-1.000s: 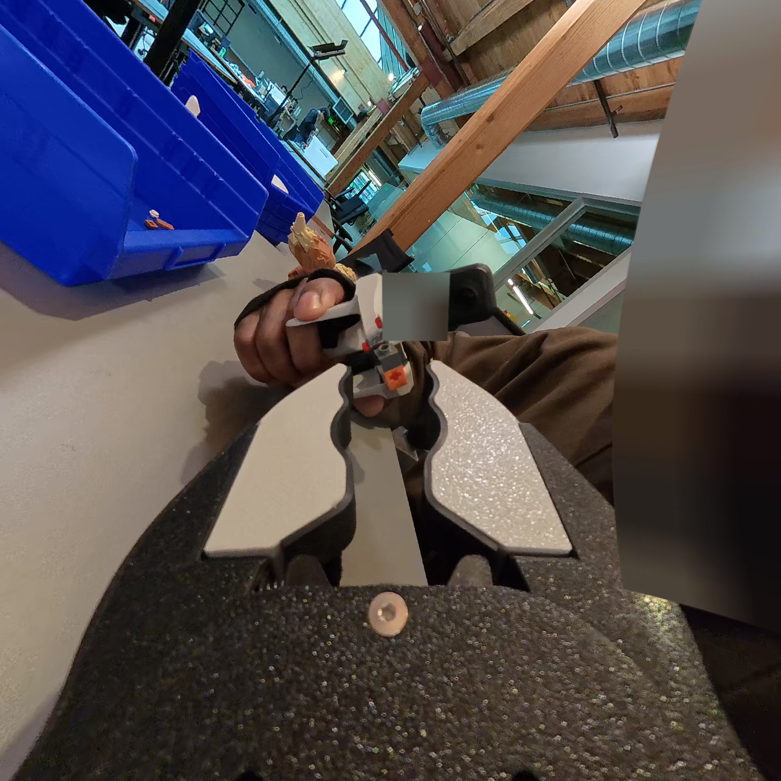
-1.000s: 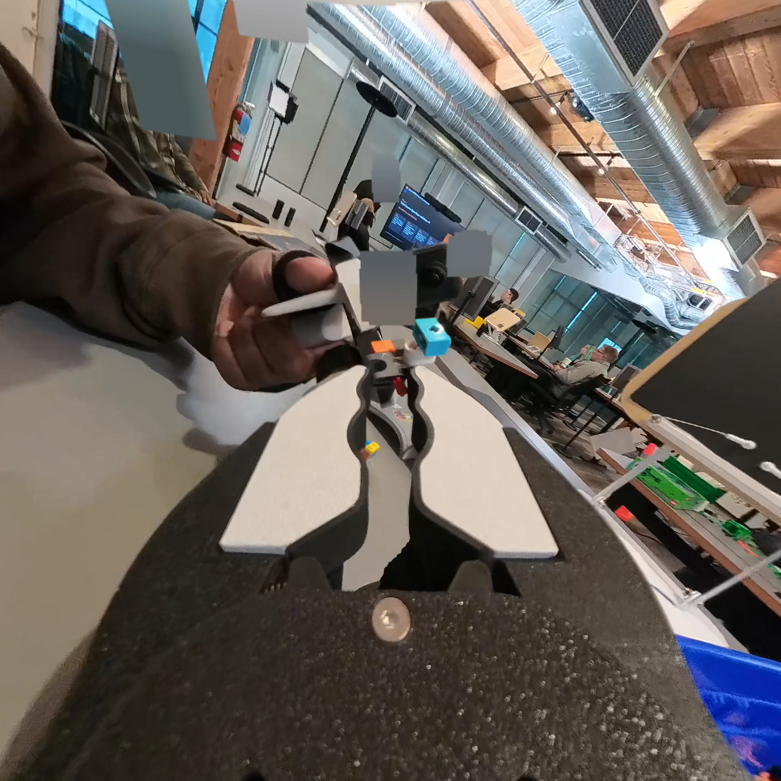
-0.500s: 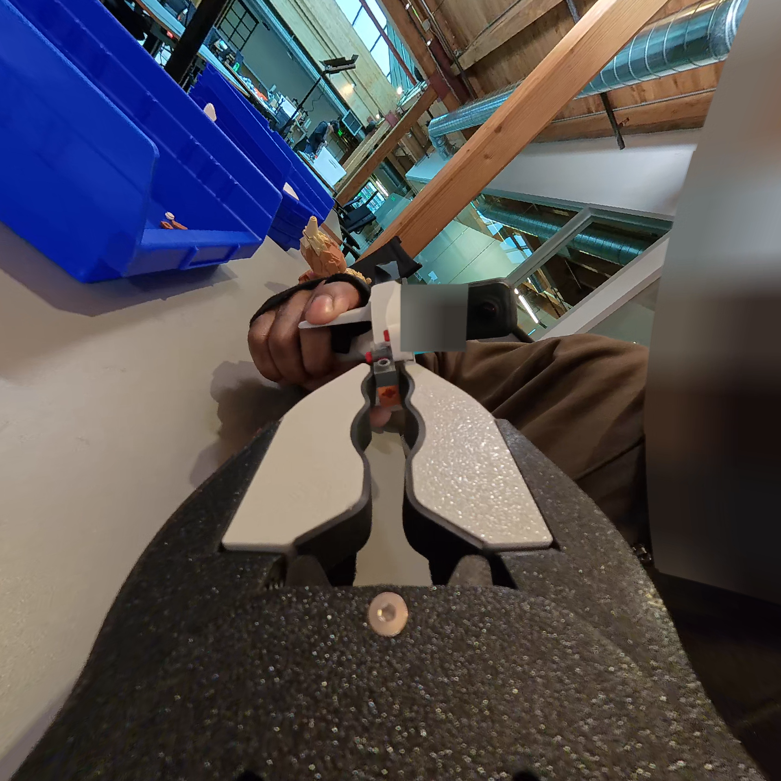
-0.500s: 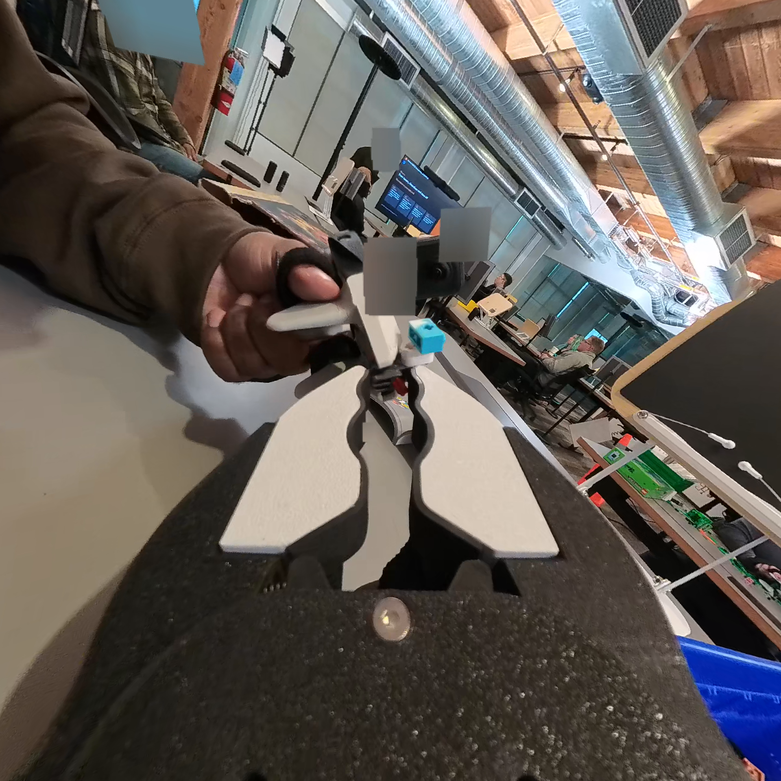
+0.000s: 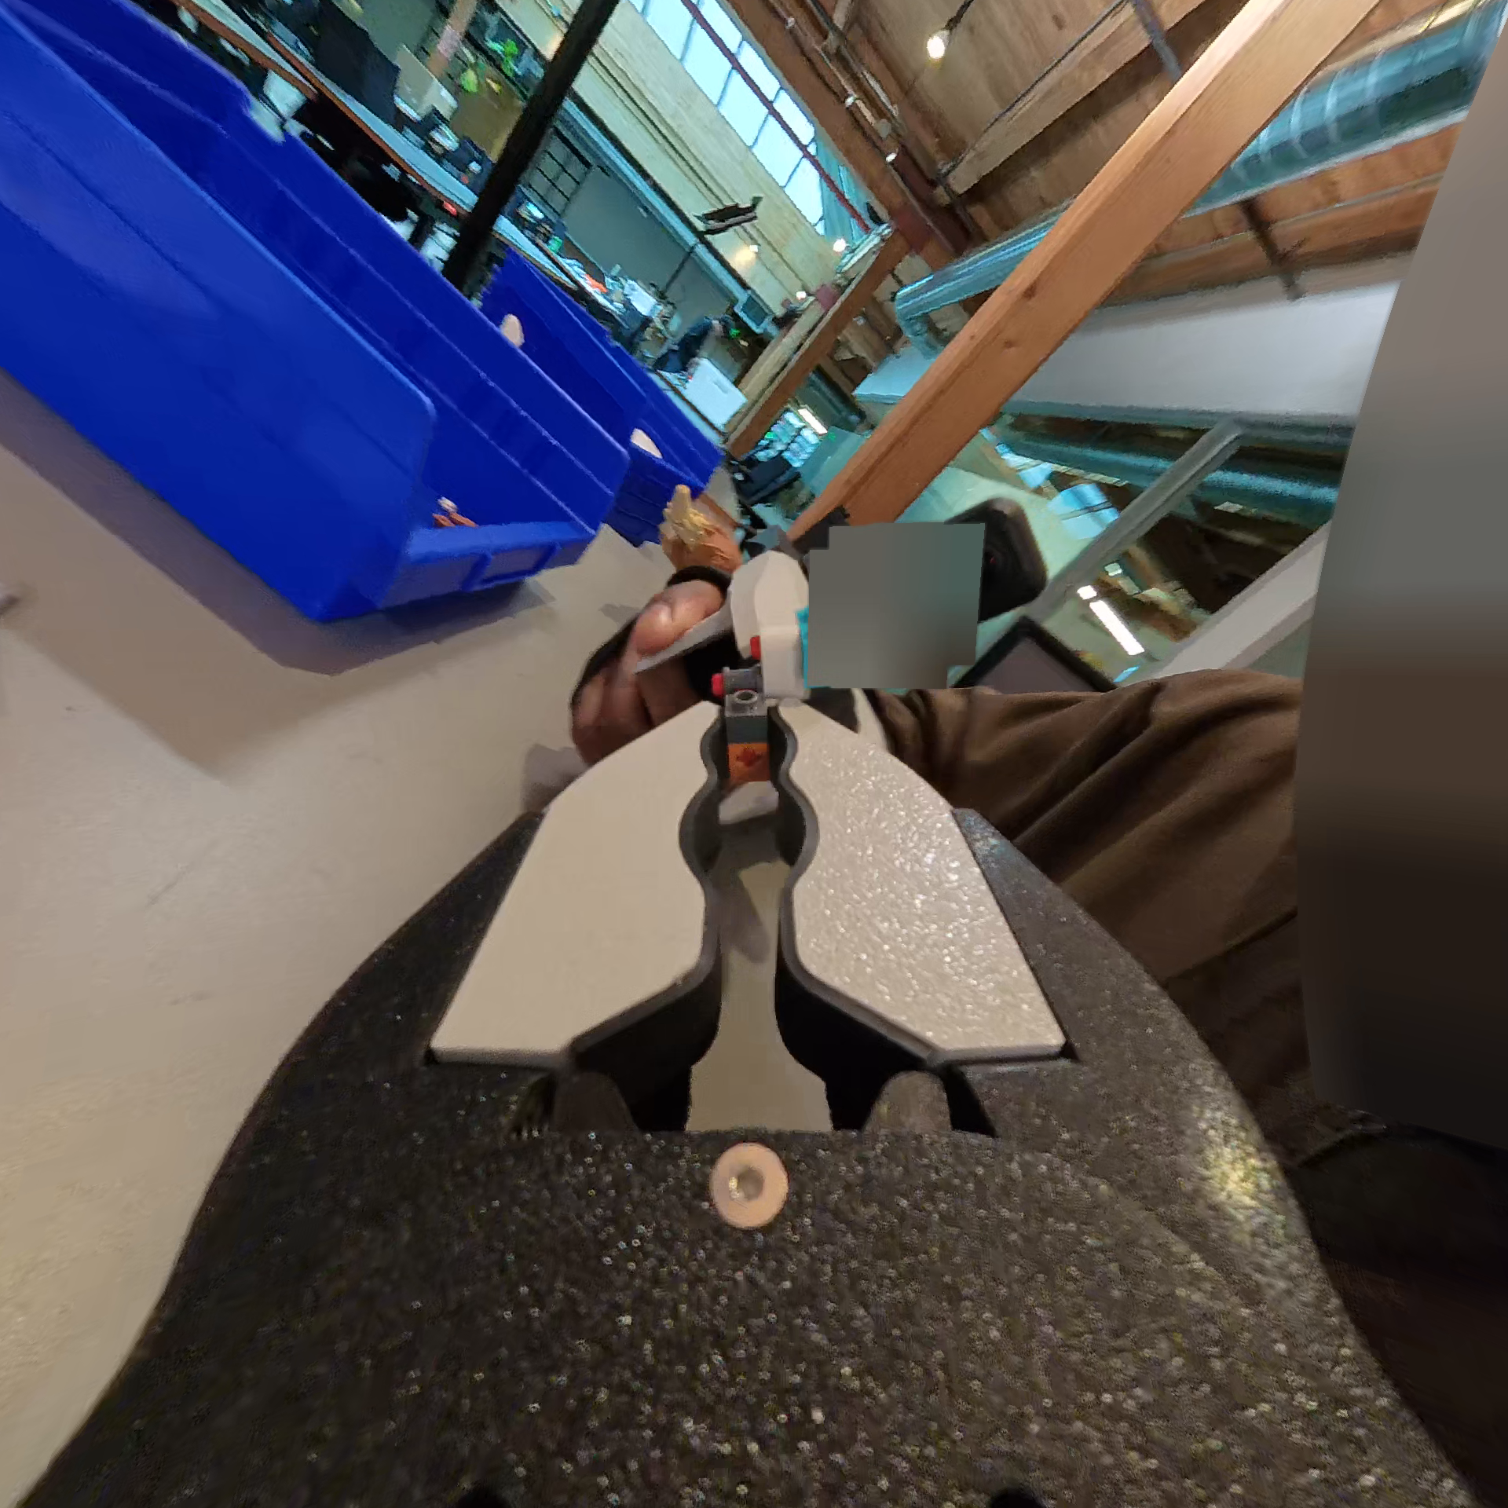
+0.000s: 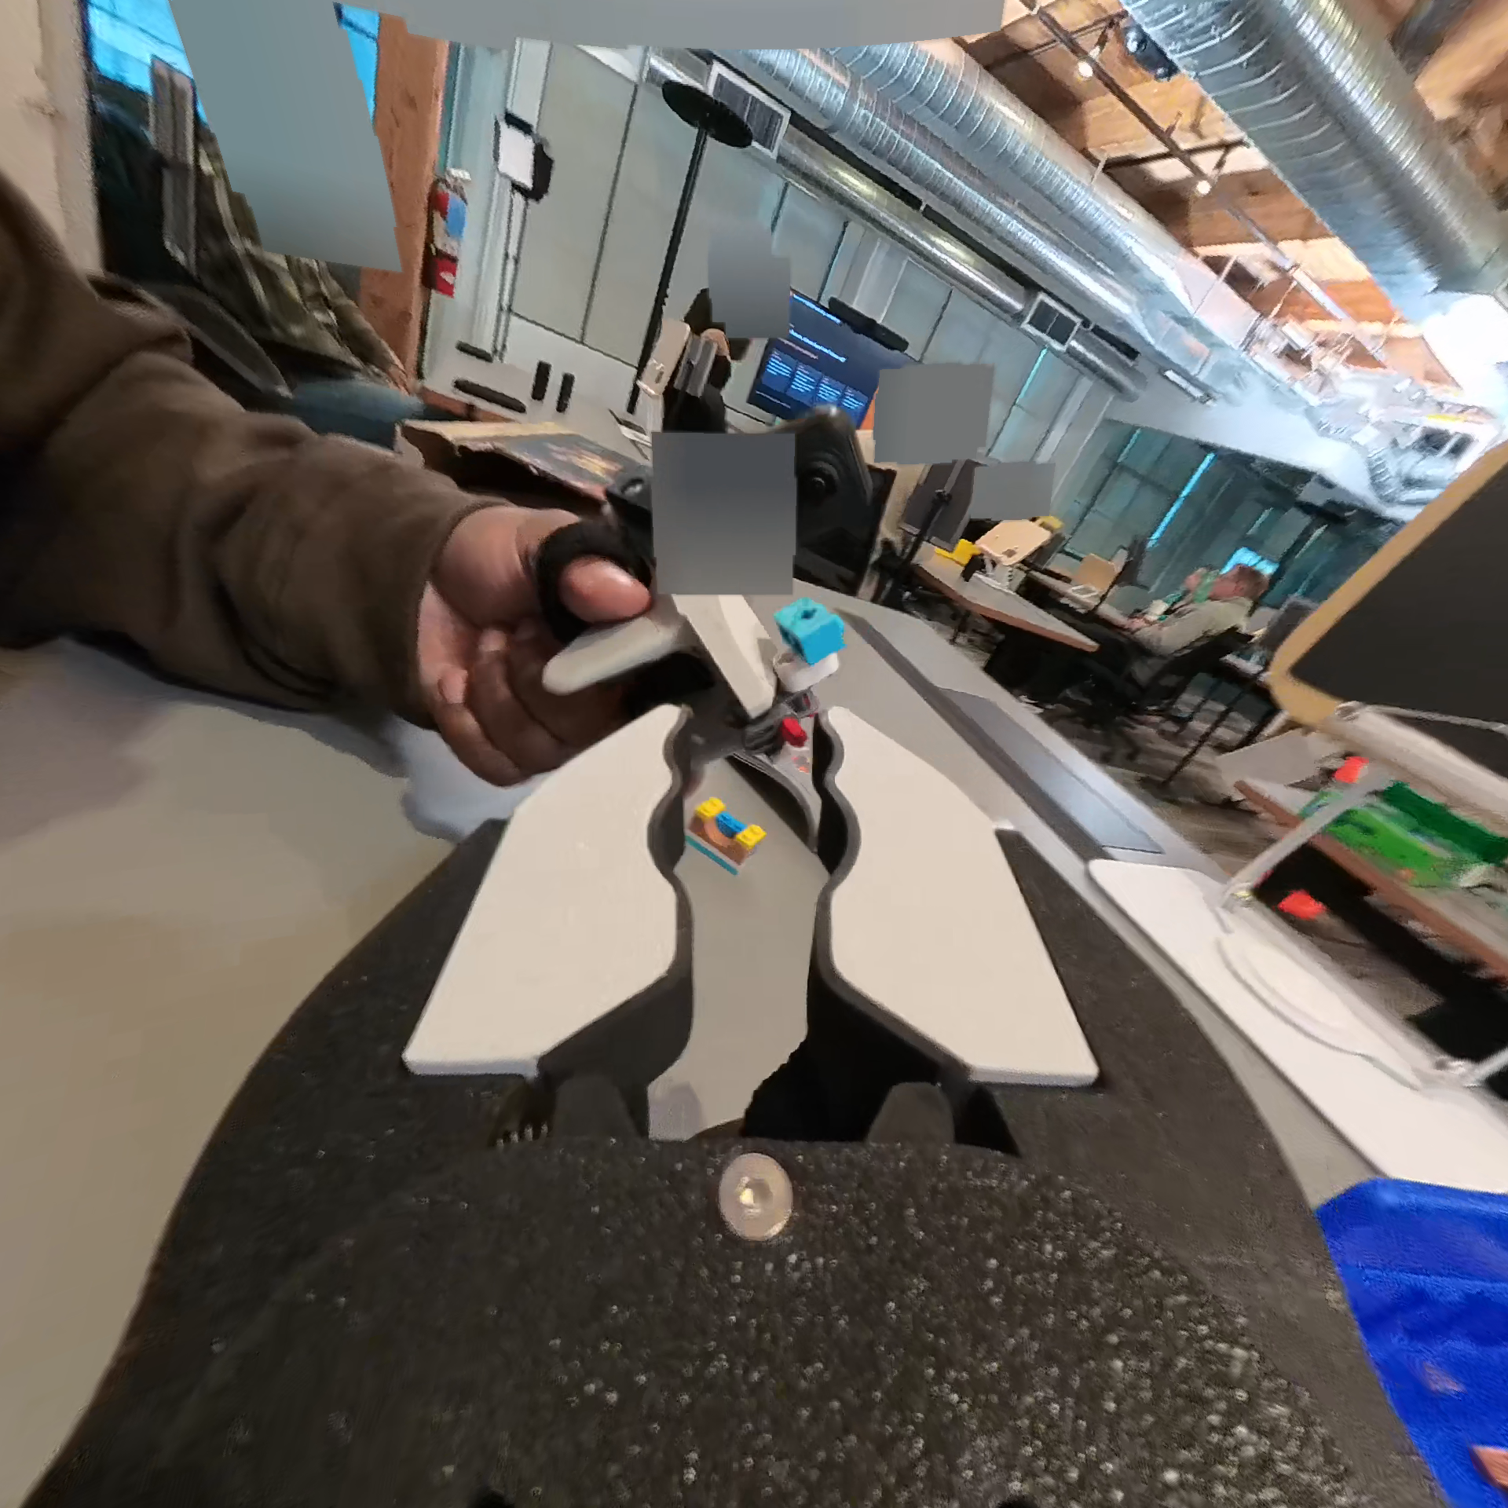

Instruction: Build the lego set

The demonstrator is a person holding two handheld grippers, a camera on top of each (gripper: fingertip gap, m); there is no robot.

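Note:
My left gripper (image 5: 744, 726) is shut on a small lego assembly (image 5: 746, 738) of grey and orange pieces, held above the table. In the right wrist view the same assembly (image 6: 796, 694) shows a cyan brick (image 6: 808, 630) on top, a white piece and red studs. My right gripper (image 6: 755, 722) faces the left one. Its jaws stand apart on either side of the assembly, and a gap shows on each side. A hand (image 6: 490, 653) holds the left gripper's handle. The right gripper's white finger (image 5: 767, 604) shows just beyond the assembly.
Blue bins (image 5: 245, 367) stand in a row at the table's left, with a tan figure (image 5: 700, 530) past them. A small brown, yellow and blue build (image 6: 726, 832) lies on the grey table (image 6: 204, 898). A blue bin corner (image 6: 1420, 1306) is at lower right. My left and right fingertips are right by each other.
My left gripper has closed onto the lego assembly. My right gripper's jaws have spread wider. Both grippers have tilted a little, and the small build on the table has come into view.

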